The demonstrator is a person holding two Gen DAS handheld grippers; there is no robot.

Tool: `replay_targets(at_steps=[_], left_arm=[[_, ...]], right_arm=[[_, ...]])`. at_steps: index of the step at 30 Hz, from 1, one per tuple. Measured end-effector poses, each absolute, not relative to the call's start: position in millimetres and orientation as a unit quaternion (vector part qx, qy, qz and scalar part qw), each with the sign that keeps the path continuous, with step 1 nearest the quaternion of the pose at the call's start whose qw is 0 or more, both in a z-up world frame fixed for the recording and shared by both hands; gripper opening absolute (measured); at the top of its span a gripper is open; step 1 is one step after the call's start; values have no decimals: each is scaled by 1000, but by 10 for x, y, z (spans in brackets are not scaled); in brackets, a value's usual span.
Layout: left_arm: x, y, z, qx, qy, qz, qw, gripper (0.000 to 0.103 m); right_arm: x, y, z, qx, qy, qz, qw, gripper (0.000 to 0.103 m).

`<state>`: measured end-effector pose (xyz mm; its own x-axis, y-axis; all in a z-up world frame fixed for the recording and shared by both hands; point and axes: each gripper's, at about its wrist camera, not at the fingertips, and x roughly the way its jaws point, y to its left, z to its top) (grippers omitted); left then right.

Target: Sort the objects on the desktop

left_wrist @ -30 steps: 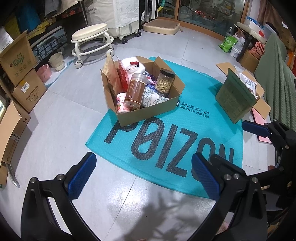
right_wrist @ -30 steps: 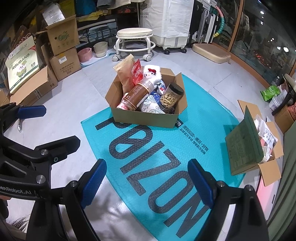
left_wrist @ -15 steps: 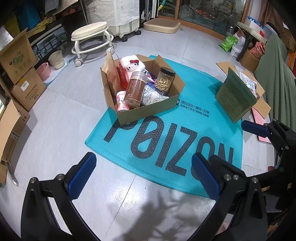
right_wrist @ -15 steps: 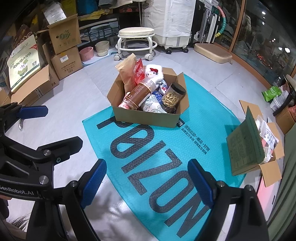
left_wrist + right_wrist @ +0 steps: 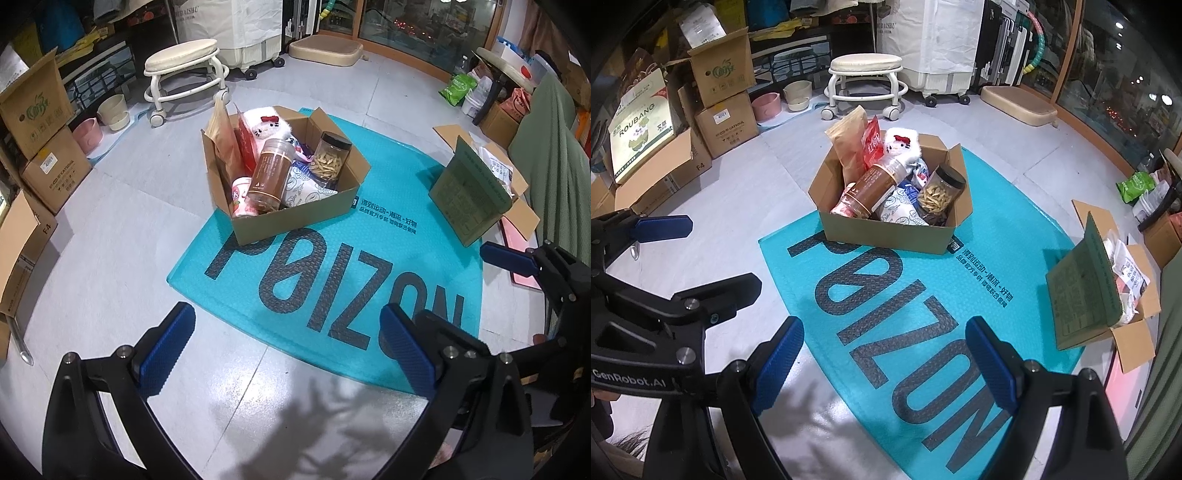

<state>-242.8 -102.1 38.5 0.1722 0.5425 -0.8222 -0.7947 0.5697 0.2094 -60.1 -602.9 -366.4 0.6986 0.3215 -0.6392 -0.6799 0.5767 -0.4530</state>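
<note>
An open cardboard box stands on a teal bubble mailer on the grey floor. Inside it are a tall brown canister, a clear jar of snack sticks, a white plush toy, a brown paper pouch and other packets. My left gripper is open and empty, well short of the box. My right gripper is also open and empty over the mailer's near end. Each gripper shows at the edge of the other's view.
A second open carton with a green flap sits to the right of the mailer. A white wheeled stool stands behind the box. Stacked cardboard boxes and pet bowls line the left side.
</note>
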Motion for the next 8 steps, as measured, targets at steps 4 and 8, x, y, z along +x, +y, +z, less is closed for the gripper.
replay_targets(at_steps=[4,8], left_arm=[[-2437,-1033,407,-137,461,445,755,101],[-2440,-1035,409,-137,463,444,755,101]], right_arm=[[-600,-6030,-3661,-353,254,295,851,90],[-603,-6027,-3659,-354,253,295,851,90]])
